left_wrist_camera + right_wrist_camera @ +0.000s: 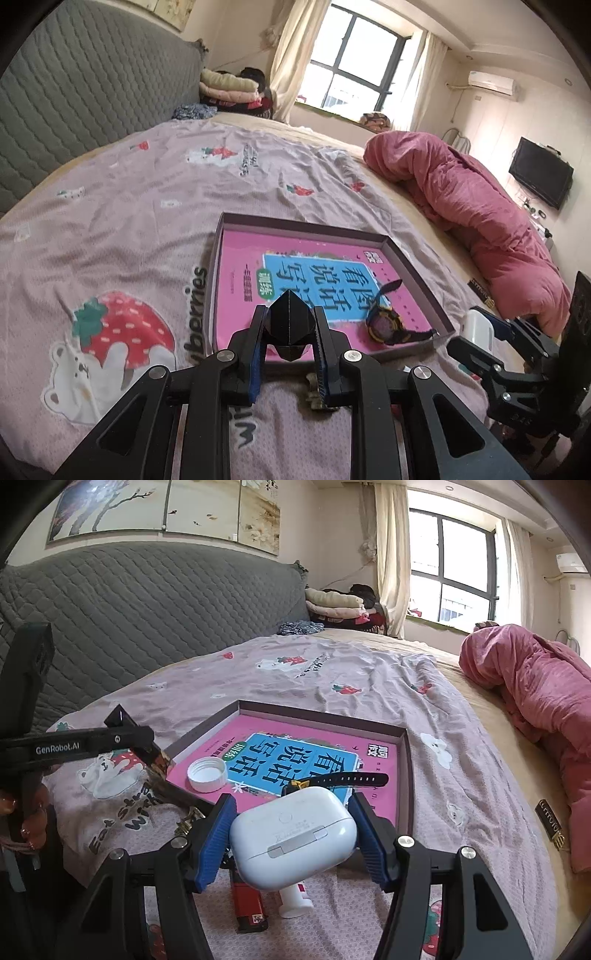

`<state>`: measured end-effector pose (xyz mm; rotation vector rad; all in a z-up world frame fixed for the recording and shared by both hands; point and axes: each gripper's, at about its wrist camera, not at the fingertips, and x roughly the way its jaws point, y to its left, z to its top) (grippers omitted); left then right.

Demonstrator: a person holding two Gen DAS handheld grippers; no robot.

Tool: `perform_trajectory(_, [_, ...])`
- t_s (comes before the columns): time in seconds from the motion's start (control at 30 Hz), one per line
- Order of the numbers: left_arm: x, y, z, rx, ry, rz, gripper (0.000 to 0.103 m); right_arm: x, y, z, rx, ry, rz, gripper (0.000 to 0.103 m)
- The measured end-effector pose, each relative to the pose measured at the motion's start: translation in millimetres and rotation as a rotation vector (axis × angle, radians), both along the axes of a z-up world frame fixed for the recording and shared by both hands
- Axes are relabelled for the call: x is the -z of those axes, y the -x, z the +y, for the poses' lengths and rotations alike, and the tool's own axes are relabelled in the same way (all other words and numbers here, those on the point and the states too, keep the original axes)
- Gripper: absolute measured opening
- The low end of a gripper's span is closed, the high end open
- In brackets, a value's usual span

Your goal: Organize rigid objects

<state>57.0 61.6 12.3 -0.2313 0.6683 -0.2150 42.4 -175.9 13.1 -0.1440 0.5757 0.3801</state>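
Observation:
My left gripper (pixel 289 325) is shut on a black faceted block (pixel 290 325), held above the near edge of a shallow box (pixel 218 236) lined with a pink book (pixel 243 280). A watch (pixel 384 325) lies in the box's right corner. My right gripper (pixel 291 834) is shut on a white earbud case (pixel 295 842) just before the box's near edge (pixel 317 710); it also shows in the left wrist view (pixel 476 328). A white bottle cap (pixel 207 774) and the watch strap (pixel 354 778) lie in the box.
The box sits on a pink strawberry-print bedsheet (pixel 129 221). A red lighter (pixel 249 904) and a small white tube (pixel 295 901) lie under my right gripper. A pink duvet (pixel 480 206) is bunched on the right. A grey padded headboard (pixel 147 605) stands behind.

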Motion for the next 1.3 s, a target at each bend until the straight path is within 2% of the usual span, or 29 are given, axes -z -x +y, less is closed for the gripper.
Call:
perform_trajectory(0.53, [16.7, -13.9, 9.5, -0.049, -0.038, 0.029, 0.023, 2.6, -4.3, -2.0, 0.031, 0.010, 0.003, 0.063])
perform_trajectory(1.3, [35.7, -36.5, 4.2, -0.037, -0.051, 0.062, 0.023, 13.6, -18.1, -12.8, 0.100, 0.020, 0.029, 0.063])
